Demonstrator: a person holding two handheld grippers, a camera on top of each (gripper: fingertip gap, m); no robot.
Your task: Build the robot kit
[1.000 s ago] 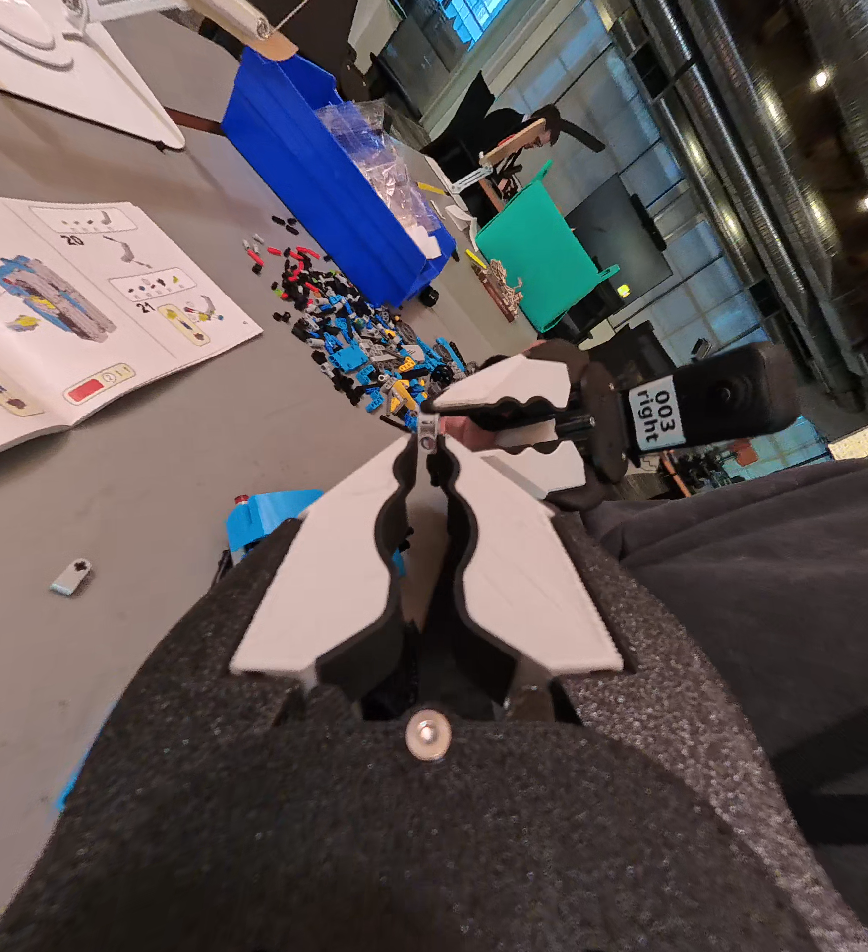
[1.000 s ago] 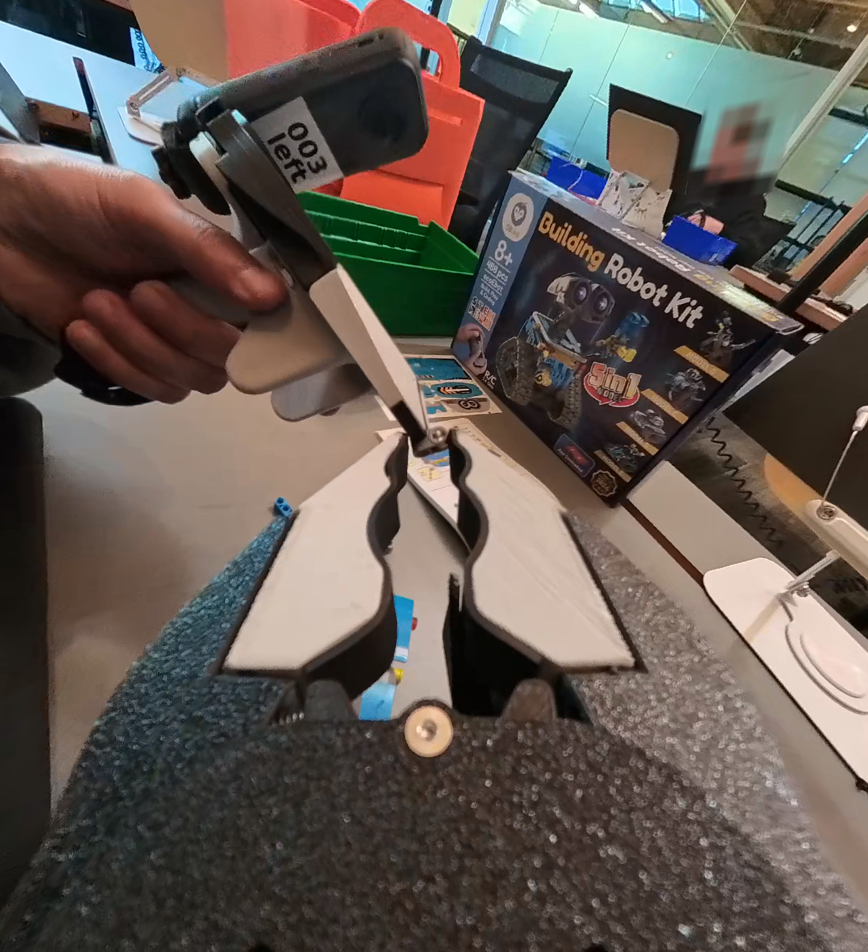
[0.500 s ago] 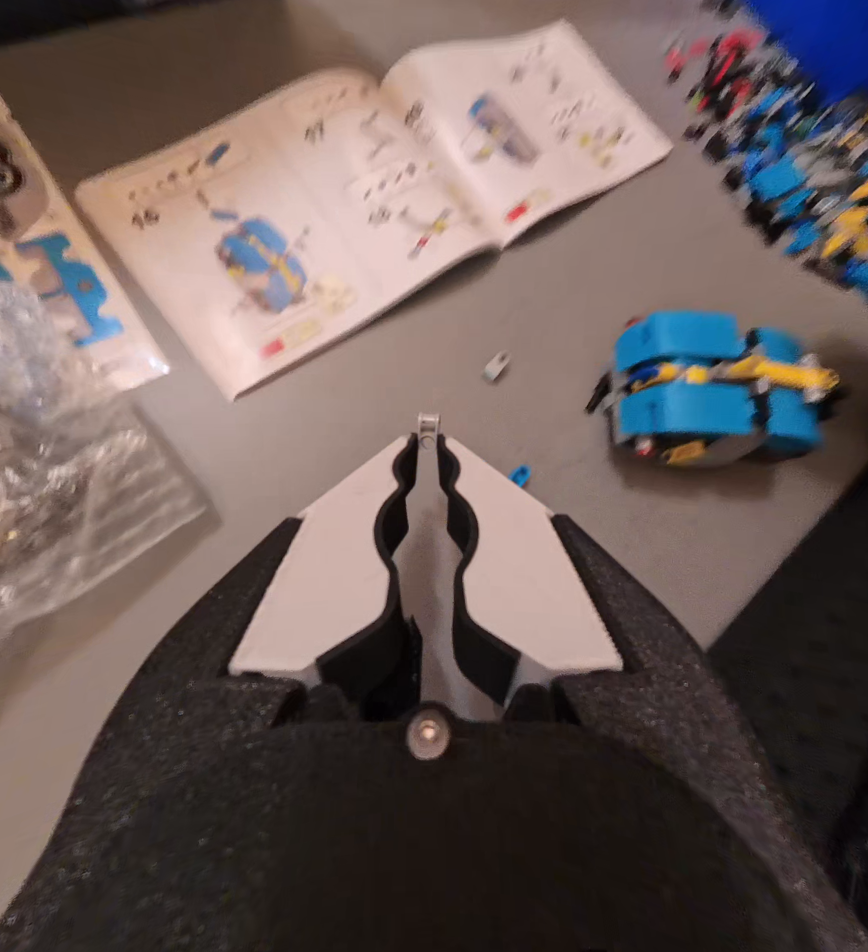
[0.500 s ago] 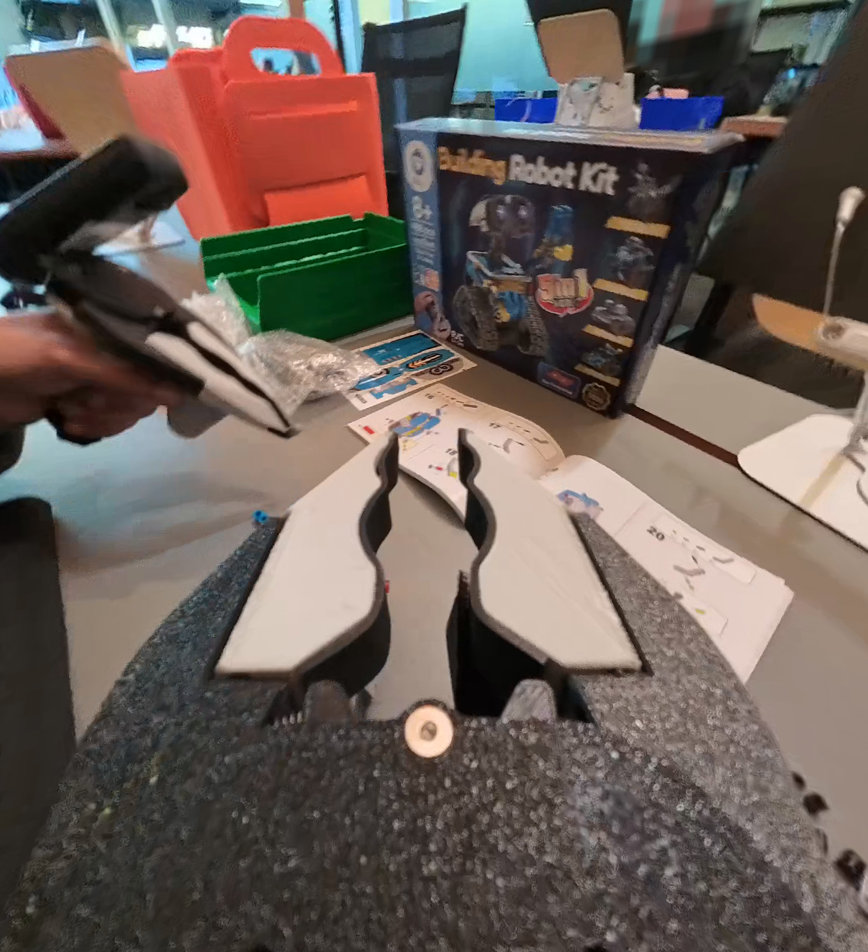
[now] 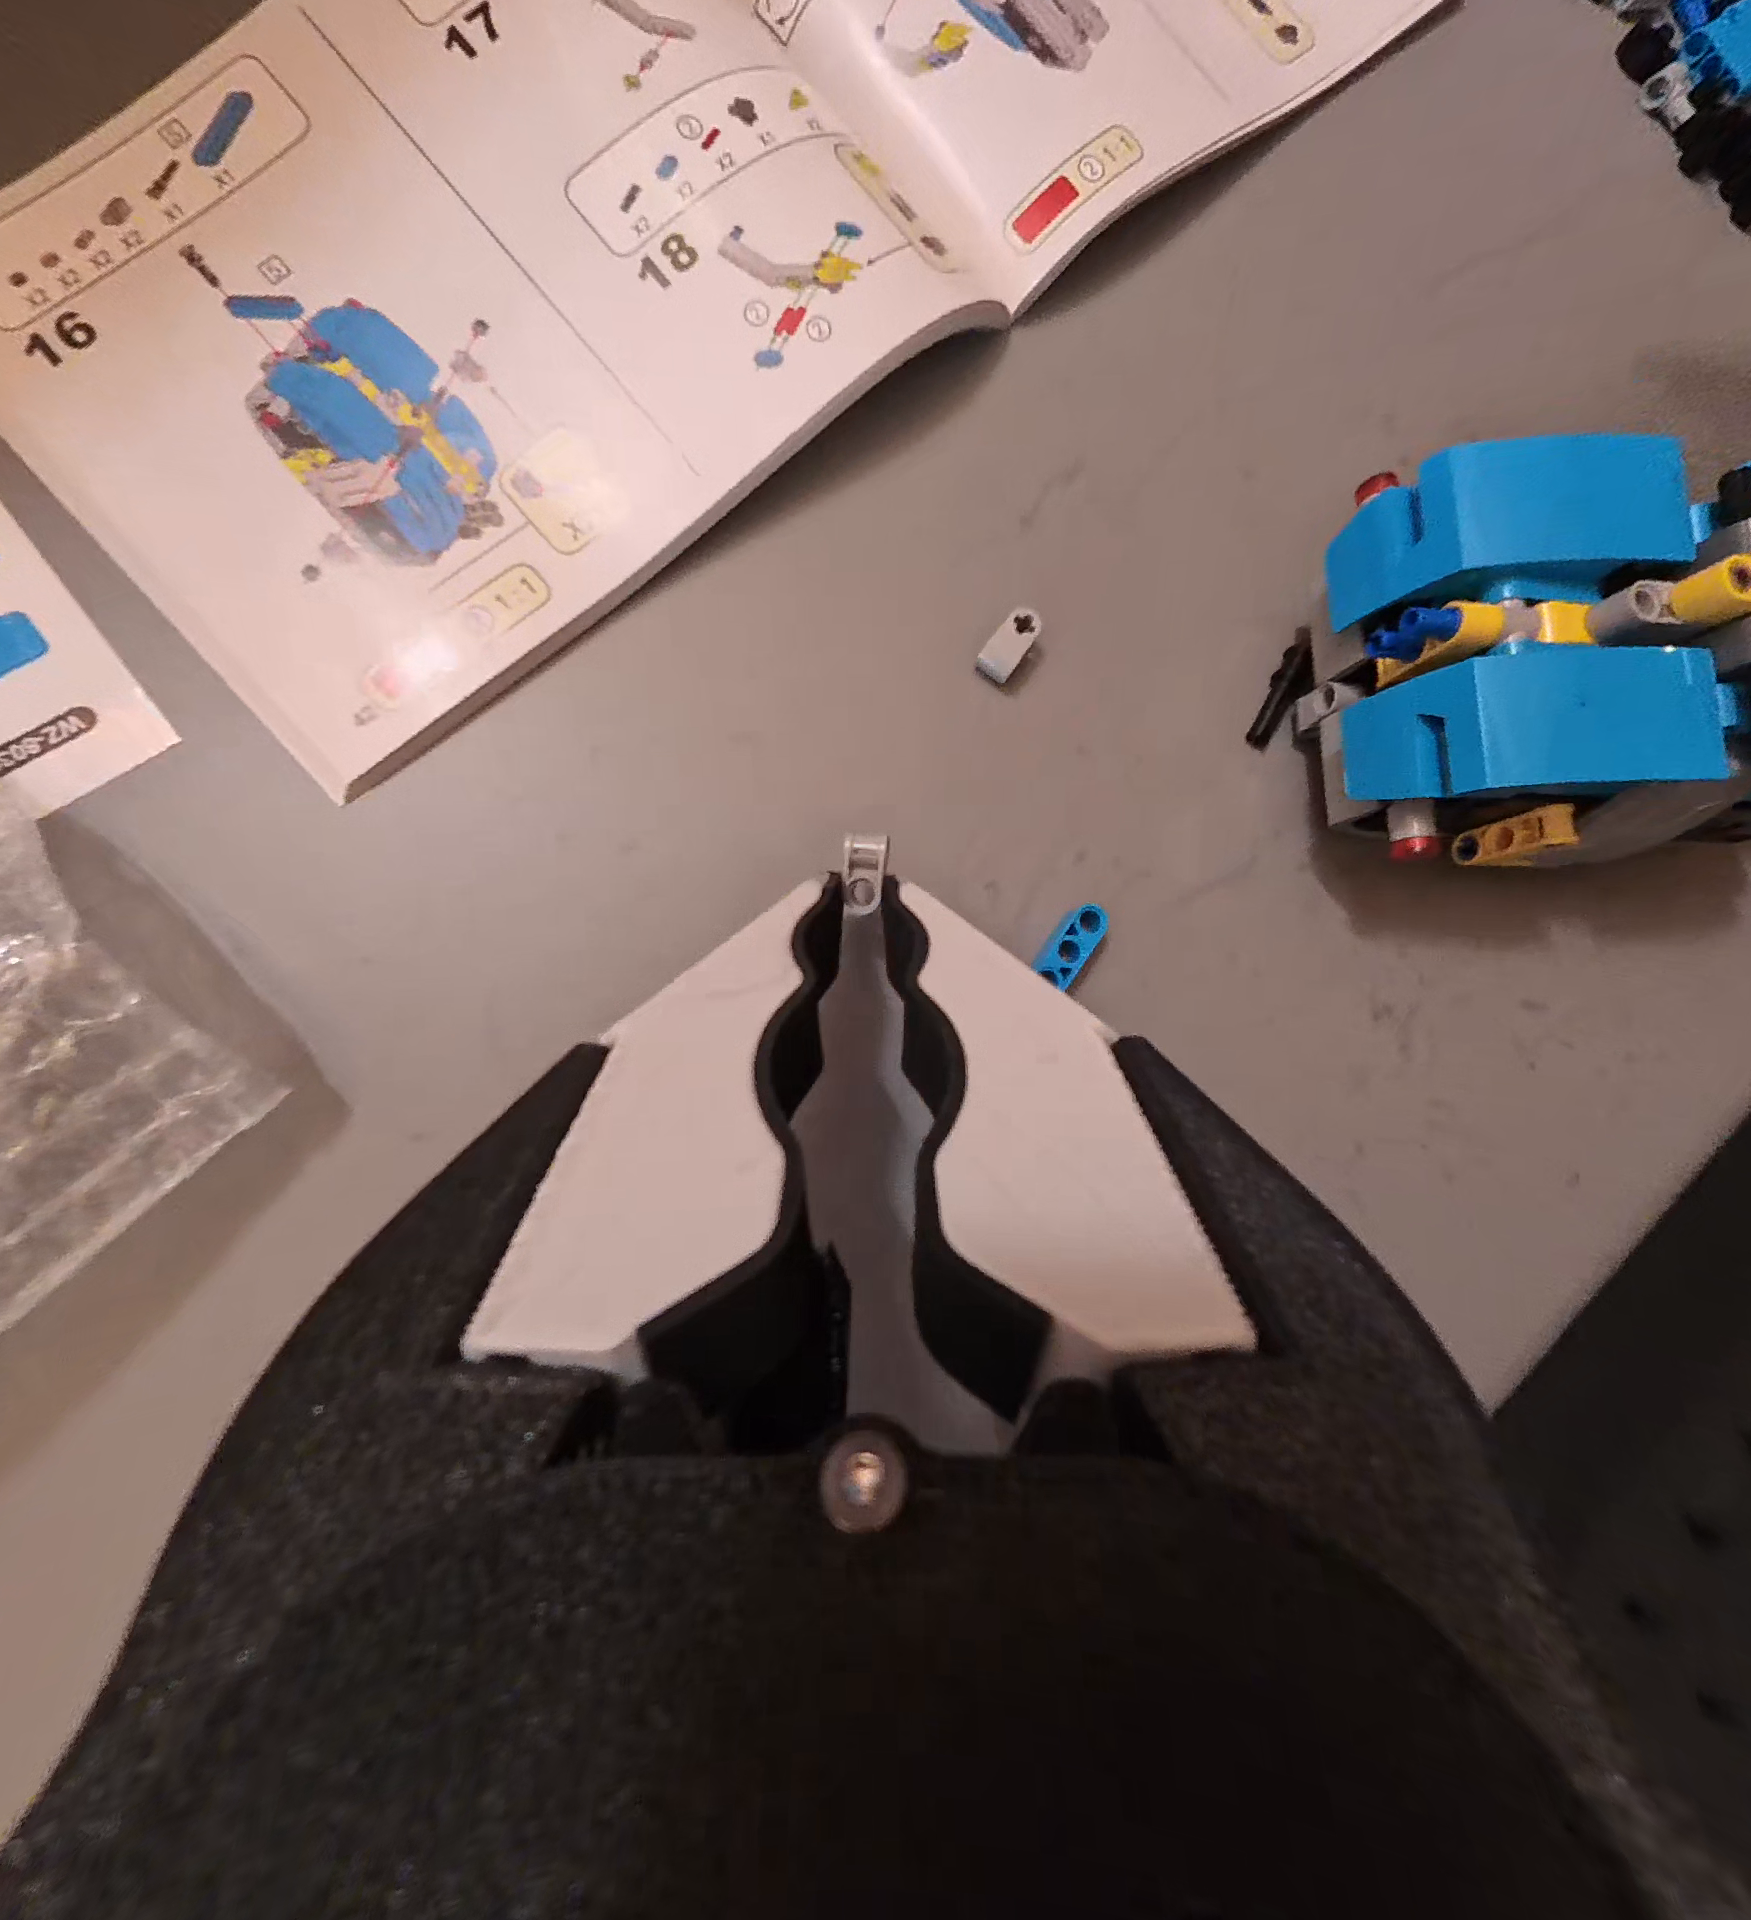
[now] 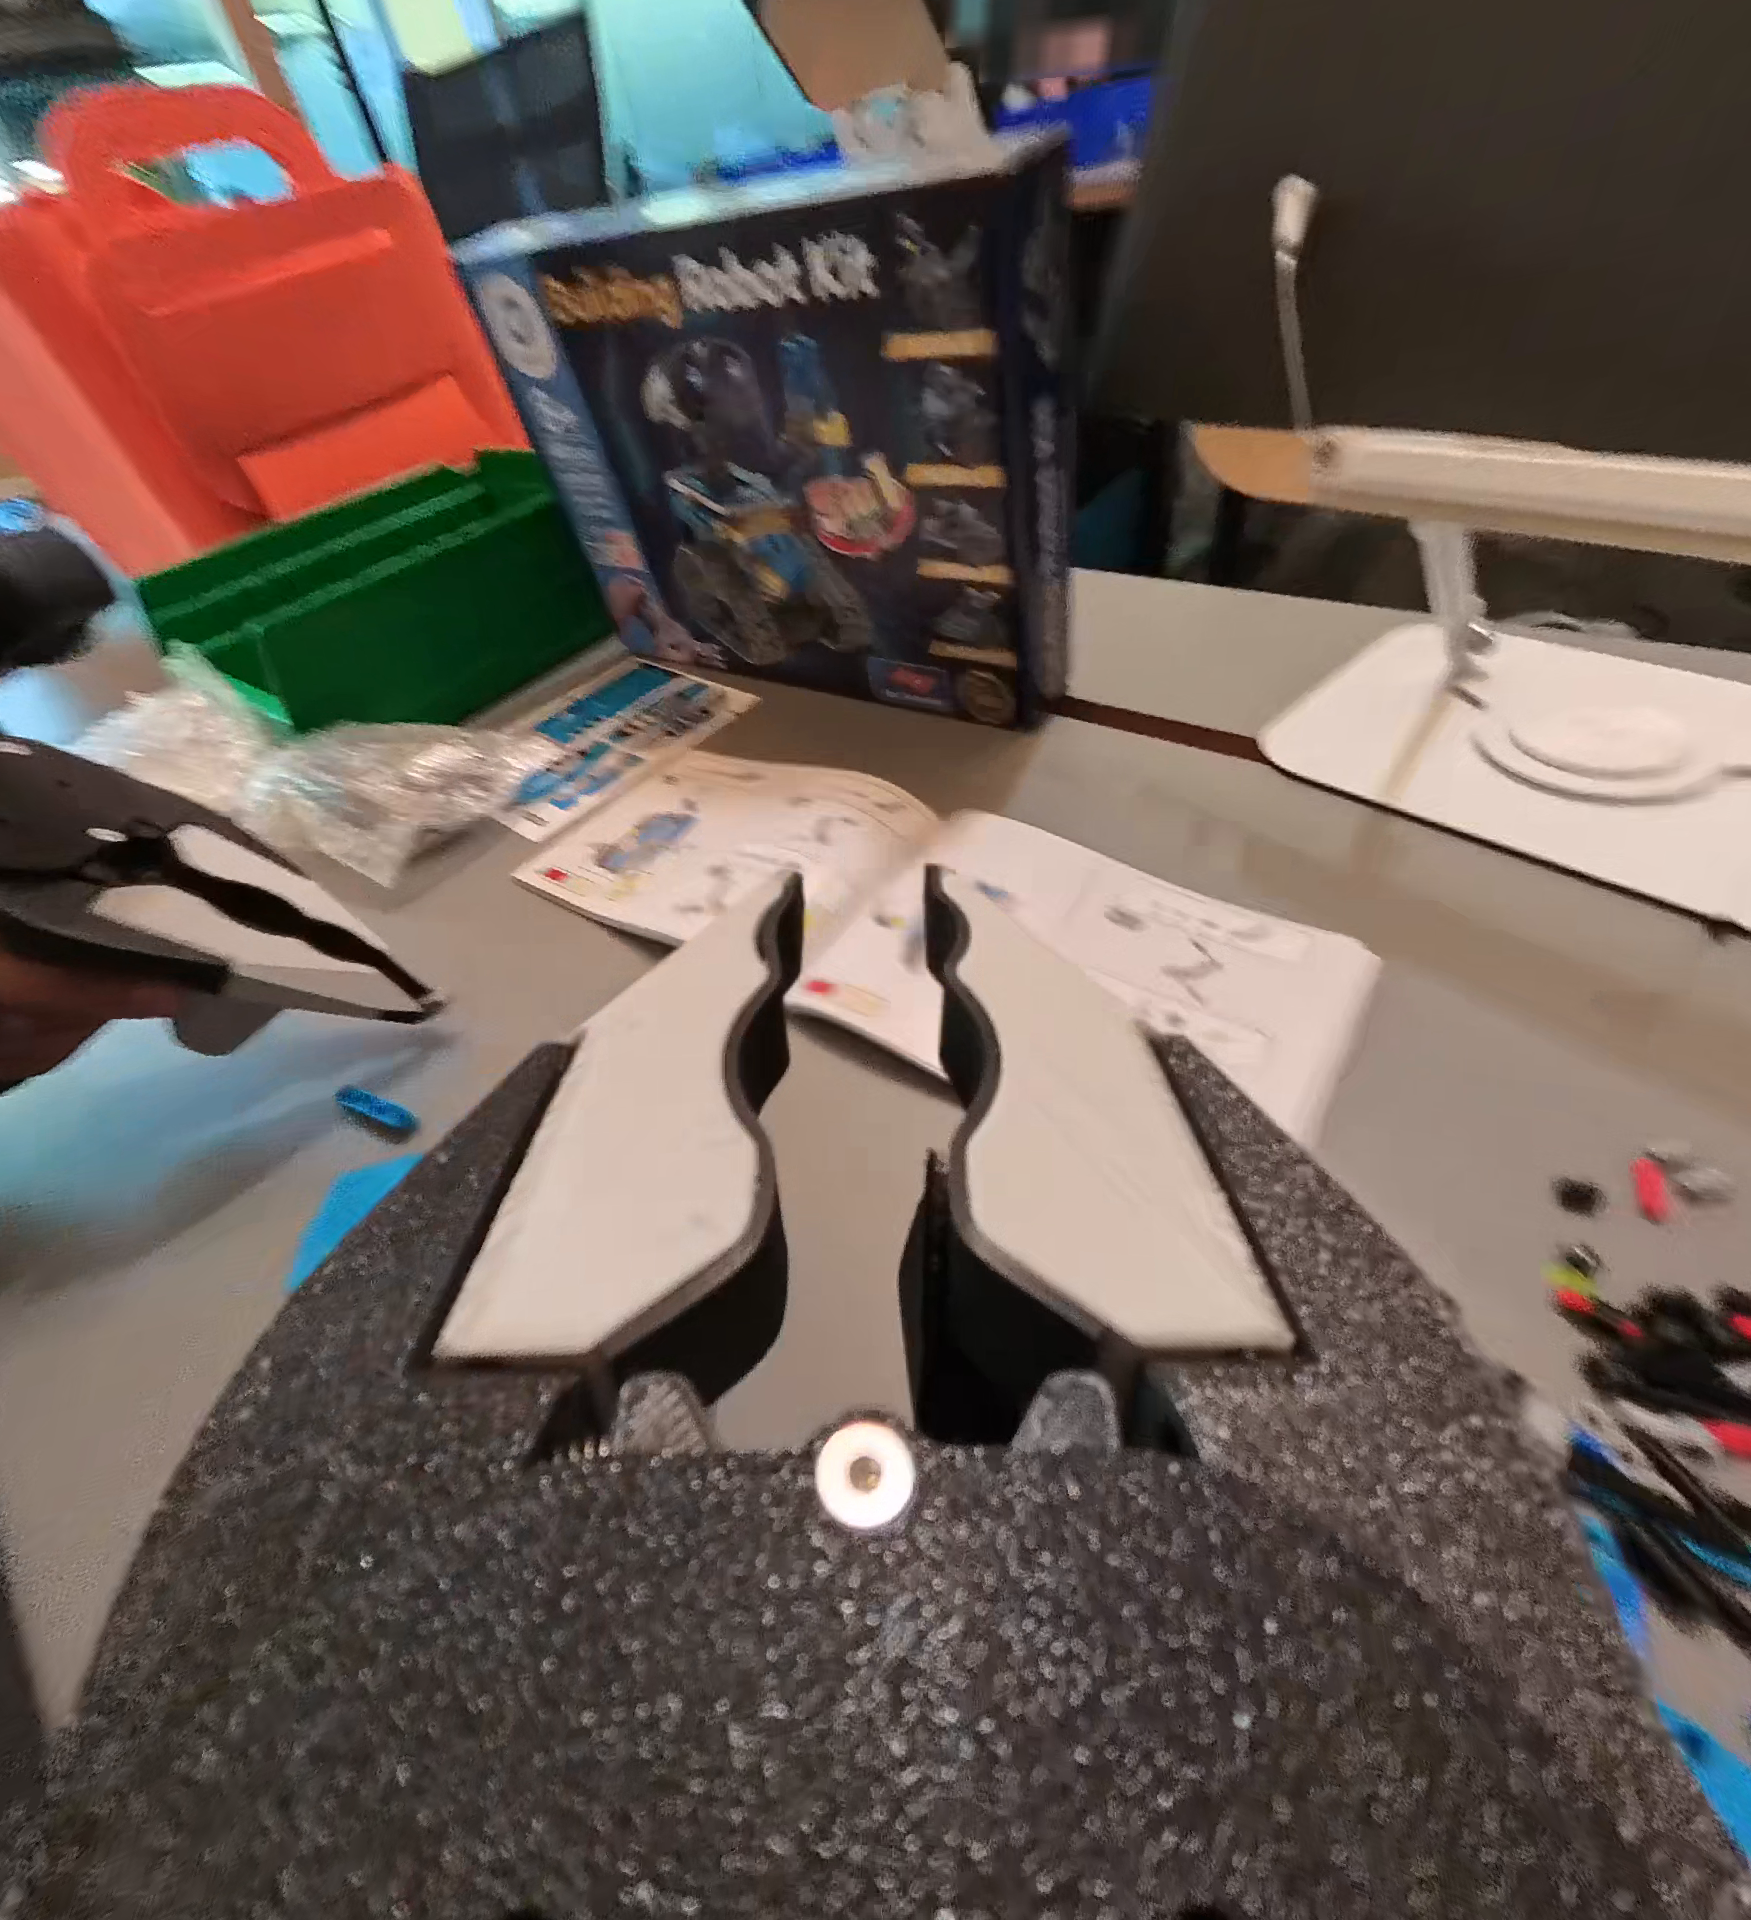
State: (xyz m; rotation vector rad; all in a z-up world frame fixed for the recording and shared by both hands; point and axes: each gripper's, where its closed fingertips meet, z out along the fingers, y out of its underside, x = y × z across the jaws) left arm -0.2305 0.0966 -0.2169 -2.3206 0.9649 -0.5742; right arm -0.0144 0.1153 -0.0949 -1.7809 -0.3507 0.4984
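Open instruction booklet [image 5: 559,312] beside crumpled plastic bag [image 5: 40,1060].

1. A grey table [image 5: 642,790] is carrying an open instruction booklet [image 5: 559,312] and a crinkled clear plastic bag [image 5: 29,1091].
2. A blue and yellow brick model [image 5: 1577,665] is sitting at the right.
3. 1 small grey connector [image 5: 1008,646] and 1 short blue beam [image 5: 1070,943] are lying apart nearby.
4. A dark kit box [image 6: 798,468], a green bin [image 6: 383,613] and scattered loose parts [image 6: 1702,1361] are resting farther off.

Open-plan office or lab workspace: grey table [image 6: 1214,800], kit box [image 6: 798,457], plastic bins [image 6: 383,613], office chair [image 6: 507,135].
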